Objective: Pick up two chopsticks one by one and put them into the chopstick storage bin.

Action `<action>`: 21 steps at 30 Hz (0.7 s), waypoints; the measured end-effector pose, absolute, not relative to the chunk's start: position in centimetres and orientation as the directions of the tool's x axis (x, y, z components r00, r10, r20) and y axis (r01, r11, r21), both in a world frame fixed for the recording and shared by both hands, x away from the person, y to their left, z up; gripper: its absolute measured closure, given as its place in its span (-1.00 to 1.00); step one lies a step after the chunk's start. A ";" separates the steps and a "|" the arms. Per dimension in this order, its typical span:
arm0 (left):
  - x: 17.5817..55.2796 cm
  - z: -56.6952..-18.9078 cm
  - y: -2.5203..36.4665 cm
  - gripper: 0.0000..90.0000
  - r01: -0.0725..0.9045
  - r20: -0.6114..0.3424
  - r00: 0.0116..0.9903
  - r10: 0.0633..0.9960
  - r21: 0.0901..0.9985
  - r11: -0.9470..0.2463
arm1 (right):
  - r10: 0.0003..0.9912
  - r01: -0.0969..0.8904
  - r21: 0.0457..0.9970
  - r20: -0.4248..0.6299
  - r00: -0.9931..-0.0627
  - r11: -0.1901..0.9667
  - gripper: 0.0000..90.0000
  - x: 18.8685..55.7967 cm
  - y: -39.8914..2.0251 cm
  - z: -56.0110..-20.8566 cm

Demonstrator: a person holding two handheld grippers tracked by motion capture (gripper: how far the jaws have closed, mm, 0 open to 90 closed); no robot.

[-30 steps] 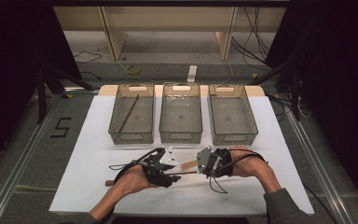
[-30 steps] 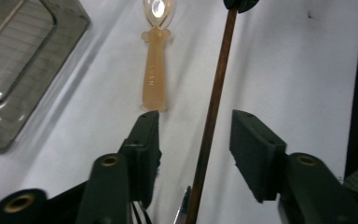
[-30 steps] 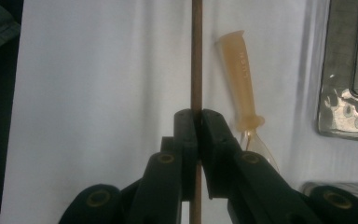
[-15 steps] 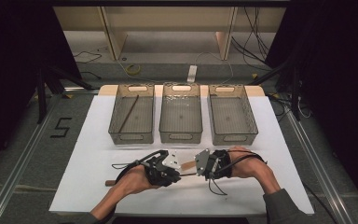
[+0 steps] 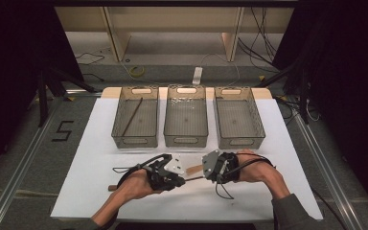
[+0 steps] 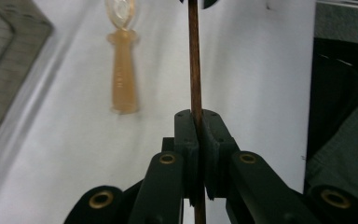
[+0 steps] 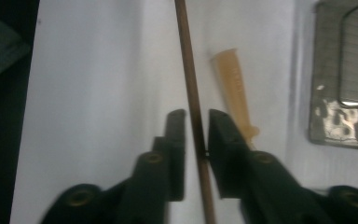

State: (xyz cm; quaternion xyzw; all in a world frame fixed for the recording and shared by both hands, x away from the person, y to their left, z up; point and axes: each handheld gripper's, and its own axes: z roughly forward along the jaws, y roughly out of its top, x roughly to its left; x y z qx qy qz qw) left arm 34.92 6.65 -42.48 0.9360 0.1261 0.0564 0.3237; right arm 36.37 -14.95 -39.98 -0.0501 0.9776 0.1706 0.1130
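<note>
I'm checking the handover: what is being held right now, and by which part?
The left gripper clamps the brown stick along its shaft; the right gripper has just been opening around it.

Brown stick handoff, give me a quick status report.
Left tongs shut on brown stick. Right tongs just opening, stick between the jaws, gap showing. Tan spoon lies beside it, apart.

A dark brown stick (image 6: 194, 56) crosses a white table cover (image 5: 96, 158), beside a pale orange utensil (image 6: 122, 74) (translucent-headed).
</note>
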 end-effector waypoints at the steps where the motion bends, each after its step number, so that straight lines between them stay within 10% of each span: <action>1: 35.1 -42.4 6.9 0.90 0.207 0.024 0.959 0.284 0.626 -0.752 | -0.035 -0.120 0.341 -0.247 -0.968 0.932 0.44 36.4 -15.2 -39.7; 21: 37.3 -40.8 11.3 0.90 0.409 -0.015 0.830 0.558 0.697 -0.589 | 0.293 0.076 0.686 -0.205 -0.934 0.723 -0.18 37.1 -18.0 -38.4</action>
